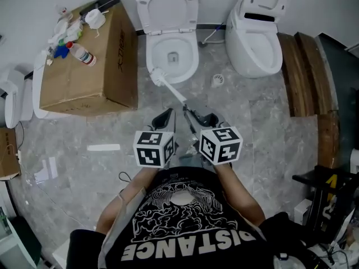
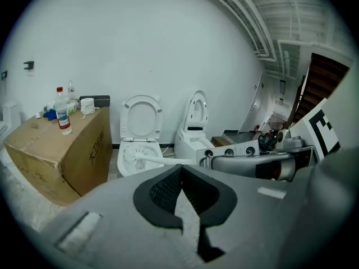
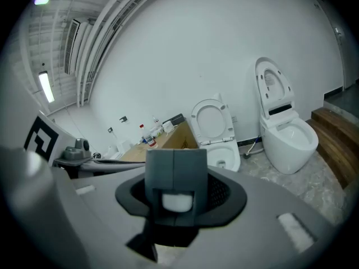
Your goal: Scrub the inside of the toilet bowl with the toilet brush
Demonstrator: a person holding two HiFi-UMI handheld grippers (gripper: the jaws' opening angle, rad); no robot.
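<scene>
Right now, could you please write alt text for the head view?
The right gripper holds a toilet brush, its head at the rim of an open toilet; the left gripper is empty. Cardboard box left, second toilet right.

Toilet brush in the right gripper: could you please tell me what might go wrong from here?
The right gripper clamps the toilet brush only at its handle end, so scrubbing may twist it loose. Its head sits at the rim of the toilet bowl and may drip on the floor.

Left gripper [image 1: 164, 118] closed, empty; right gripper [image 1: 193, 115] clamps toilet brush [image 1: 168, 88].
</scene>
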